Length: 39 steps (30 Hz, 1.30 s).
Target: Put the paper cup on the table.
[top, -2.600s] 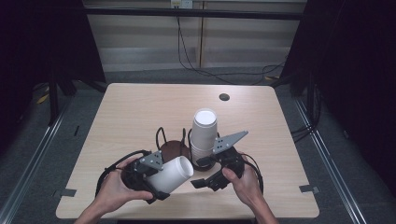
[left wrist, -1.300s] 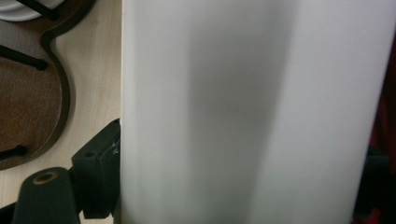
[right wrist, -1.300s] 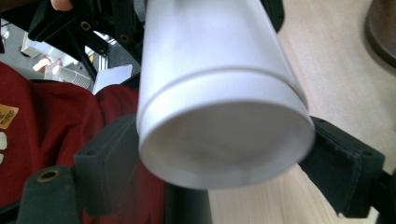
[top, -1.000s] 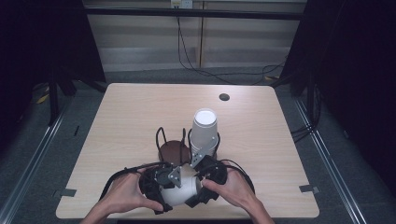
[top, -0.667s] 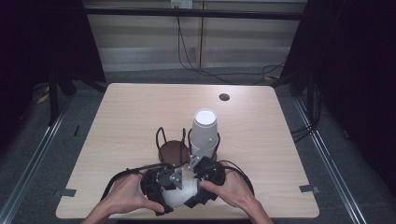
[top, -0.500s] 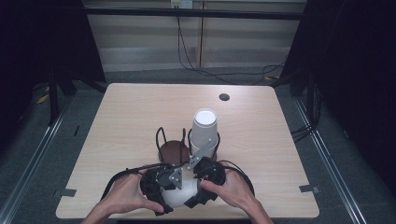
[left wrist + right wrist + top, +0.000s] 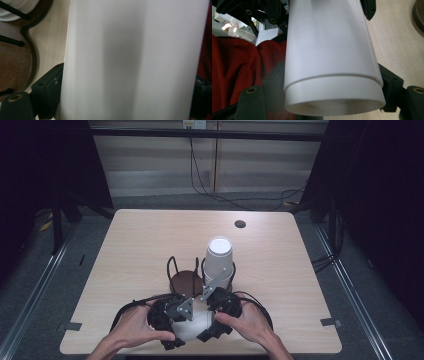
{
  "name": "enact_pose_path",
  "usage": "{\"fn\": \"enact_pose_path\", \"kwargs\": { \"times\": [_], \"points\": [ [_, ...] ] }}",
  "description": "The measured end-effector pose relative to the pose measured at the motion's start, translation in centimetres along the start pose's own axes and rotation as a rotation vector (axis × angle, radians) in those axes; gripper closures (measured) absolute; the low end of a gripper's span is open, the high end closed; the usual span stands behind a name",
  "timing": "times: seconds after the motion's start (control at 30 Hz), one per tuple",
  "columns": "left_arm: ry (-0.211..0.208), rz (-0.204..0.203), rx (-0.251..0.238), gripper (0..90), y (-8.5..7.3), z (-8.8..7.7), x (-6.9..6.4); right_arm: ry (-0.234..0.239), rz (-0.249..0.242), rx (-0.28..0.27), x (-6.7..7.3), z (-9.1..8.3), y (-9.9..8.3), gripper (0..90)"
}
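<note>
Lying on its side close to the near edge of the bench [image 7: 130, 245], a white paper cup [image 7: 197, 325] sits between the two tools, both hands closed around them. The left tool [image 7: 172, 320] has the cup between its jaws; in the left gripper view the cup wall [image 7: 130, 60] stands against the black jaw at the left, and the jaws have just been opening, so I cannot tell whether the pads press on it. The right tool [image 7: 217, 317] meets the cup from the other side. In the right gripper view the cup [image 7: 329, 55] lies between its two jaws with the rolled rim nearest the camera, and both pads sit against the wall, grasping it. A red garment [image 7: 242, 67] shows beyond the cup at the left of that view.

Just beyond the tools, toward the middle of the bench, stands a brown holder [image 7: 182, 280] with black wire loops. Its left place shows a bare brown base; in its right place a second white cup [image 7: 219, 260] stands upside down. Farther off, near the far edge, is a small dark round hole [image 7: 240, 224] in the bench top.
</note>
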<state>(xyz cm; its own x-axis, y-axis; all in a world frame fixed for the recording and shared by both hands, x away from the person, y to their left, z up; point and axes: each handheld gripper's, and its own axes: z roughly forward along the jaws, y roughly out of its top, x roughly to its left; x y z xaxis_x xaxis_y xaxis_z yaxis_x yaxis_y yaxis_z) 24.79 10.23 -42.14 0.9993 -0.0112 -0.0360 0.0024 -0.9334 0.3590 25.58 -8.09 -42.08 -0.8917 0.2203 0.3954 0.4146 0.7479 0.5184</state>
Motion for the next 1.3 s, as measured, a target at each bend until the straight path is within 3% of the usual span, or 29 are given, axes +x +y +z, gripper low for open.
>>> {"fn": "enact_pose_path", "kwargs": {
  "times": [0.03,0.07,0.1,0.3,0.33,0.57,1.03,1.3],
  "points": [
    [-0.001,0.006,-0.006,9.8,-0.1,0.0,0.1,-0.003,0.005,-0.004,0.0,0.0,0.0,25.7],
    [-0.006,-0.022,-0.027,9.4,-0.2,0.1,0.2,-0.005,0.008,-0.006,0.0,0.0,0.0,25.7],
    [-0.006,-0.022,-0.032,9.0,-0.3,0.1,0.4,-0.012,0.009,-0.007,0.0,0.0,0.0,25.7],
    [0.016,0.026,-0.056,9.3,-0.7,0.2,0.4,-0.020,0.023,0.000,-0.1,0.2,0.0,25.7],
    [0.023,0.031,-0.080,9.0,-0.8,0.2,0.4,-0.019,0.021,-0.004,-0.2,0.3,0.0,25.7],
    [0.038,0.028,-0.153,7.5,-1.2,-0.8,0.4,-0.024,0.021,-0.016,-0.1,0.1,-0.1,25.9],
    [-0.006,0.010,-0.248,7.1,-1.9,-1.9,0.8,-0.010,0.019,-0.029,0.1,-0.2,0.0,25.9],
    [0.001,0.001,-0.304,6.7,-2.1,-2.4,0.7,-0.001,0.013,-0.040,0.1,-0.4,-0.1,25.9]
  ]
}}
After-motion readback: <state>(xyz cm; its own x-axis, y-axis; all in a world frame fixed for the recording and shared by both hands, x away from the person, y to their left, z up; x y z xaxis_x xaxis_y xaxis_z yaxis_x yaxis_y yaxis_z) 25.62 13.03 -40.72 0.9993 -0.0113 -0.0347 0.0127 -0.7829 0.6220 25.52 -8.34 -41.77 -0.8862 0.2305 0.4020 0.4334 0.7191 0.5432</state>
